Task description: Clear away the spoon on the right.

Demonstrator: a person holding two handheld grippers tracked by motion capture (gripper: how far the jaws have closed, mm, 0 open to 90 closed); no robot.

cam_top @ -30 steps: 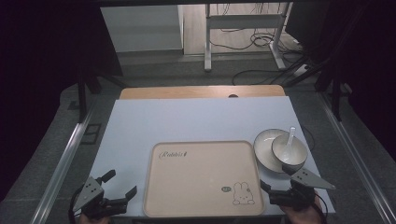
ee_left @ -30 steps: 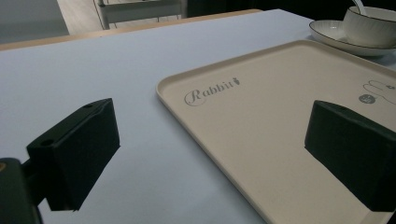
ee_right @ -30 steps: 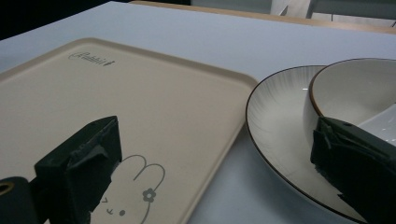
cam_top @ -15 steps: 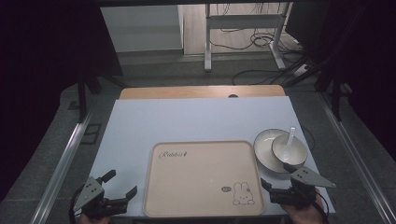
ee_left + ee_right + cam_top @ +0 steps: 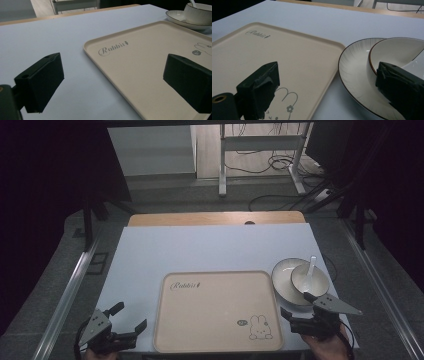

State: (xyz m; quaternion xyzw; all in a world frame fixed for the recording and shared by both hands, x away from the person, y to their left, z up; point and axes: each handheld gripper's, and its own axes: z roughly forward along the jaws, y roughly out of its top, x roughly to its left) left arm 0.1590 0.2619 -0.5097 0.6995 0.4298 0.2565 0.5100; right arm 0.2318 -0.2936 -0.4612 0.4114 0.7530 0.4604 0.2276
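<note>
Bowl, white with a dark rim, sits on a plate just off the tray's right edge, toward the tray's far right corner; a white spoon stands in the bowl, handle leaning away from the tray. Plate rim nearly meets the tray edge; whether they touch, cannot tell. Tray, beige, printed "Rabbit" at its far left and a rabbit drawing at its near right corner, lies on a pale blue table. Right gripper hovers just off the tray's near right corner, beside the near rim of the plate, jaws spread wide and holding nothing; in the right gripper view one jaw stands over the tray's rabbit drawing, the other in front of the bowl and plate. Left gripper hovers off the tray's near left corner, jaws also spread wide and empty; in the left gripper view they straddle the tray's left edge.
</note>
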